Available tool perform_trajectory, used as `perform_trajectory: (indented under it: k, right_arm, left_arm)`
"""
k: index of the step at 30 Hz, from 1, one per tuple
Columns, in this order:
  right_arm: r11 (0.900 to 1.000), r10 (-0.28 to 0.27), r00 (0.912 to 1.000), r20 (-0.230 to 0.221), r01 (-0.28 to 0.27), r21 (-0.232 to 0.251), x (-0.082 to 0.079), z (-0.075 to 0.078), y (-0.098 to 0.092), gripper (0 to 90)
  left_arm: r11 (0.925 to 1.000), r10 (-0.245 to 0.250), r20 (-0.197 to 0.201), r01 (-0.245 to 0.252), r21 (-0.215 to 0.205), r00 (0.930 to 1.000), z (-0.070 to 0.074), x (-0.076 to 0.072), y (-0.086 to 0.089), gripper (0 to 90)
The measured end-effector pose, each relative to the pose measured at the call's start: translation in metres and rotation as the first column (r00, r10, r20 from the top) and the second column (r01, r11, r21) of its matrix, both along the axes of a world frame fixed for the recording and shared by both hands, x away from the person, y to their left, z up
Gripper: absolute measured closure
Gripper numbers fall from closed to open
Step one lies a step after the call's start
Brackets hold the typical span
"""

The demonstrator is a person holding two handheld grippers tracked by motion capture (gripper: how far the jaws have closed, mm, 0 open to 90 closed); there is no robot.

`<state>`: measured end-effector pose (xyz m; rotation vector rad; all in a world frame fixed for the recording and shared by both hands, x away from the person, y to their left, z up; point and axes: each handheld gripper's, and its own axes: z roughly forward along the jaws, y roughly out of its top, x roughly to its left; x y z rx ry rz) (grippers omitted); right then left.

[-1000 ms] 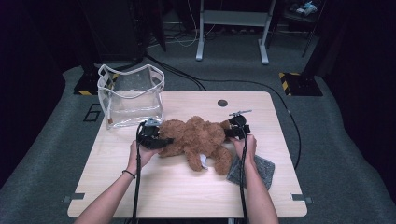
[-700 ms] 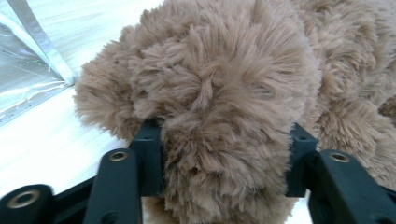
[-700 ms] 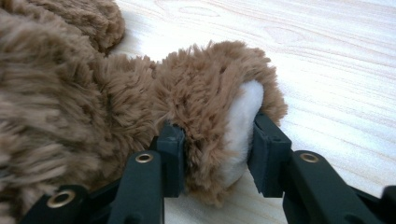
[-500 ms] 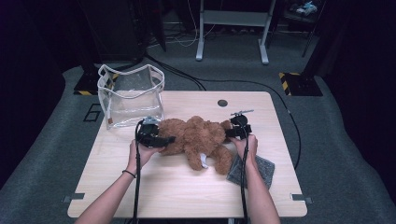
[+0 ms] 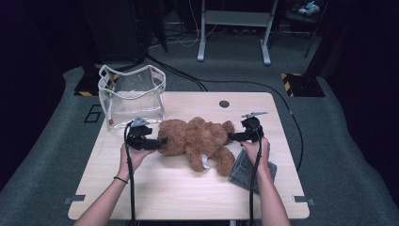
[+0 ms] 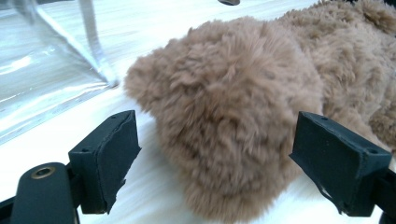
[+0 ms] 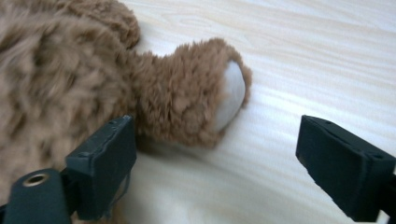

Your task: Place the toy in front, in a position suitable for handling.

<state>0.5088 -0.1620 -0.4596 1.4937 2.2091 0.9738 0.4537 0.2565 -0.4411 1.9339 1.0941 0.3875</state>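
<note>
High view: teddy bear [image 5: 197, 141] lies on the tabletop [image 5: 188, 188] between both claws; left claw [image 5: 162, 141] and right claw [image 5: 231, 137] have just been opening, gaping wide, pads off the fur, seemingly releasing it.

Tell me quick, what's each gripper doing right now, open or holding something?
Left gripper: open, just released, teddy bear head between its fingers, unpressed.
Right gripper: open, just released, holding nothing.

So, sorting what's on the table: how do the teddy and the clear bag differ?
The teddy is brown, furry and lies flat mid-table; the bag is see-through, white-trimmed and stands upright at the far left corner, open on top. The teddy lies between both grippers; the bag stands apart. Both rest on the table.
</note>
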Motion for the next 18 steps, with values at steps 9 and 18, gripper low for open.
perform_trajectory:
  k: [9, 18]
  right_arm:
    - [1.000, 0.018, 0.9997, 0.019, -0.017, -0.026, -0.034, 0.003, -0.014, 6.6]
    - [0.999, 0.006, 1.0000, 0.000, -0.006, -0.033, -0.063, -0.006, -0.027, 6.4]
  left_arm:
    - [0.9950, 0.006, 0.000, -0.006, 0.100, 1.0000, -0.021, -0.026, 0.014, 11.0]
    - [0.9876, 0.041, -0.040, -0.035, 0.153, 0.9983, -0.062, -0.040, 0.018, 6.6]
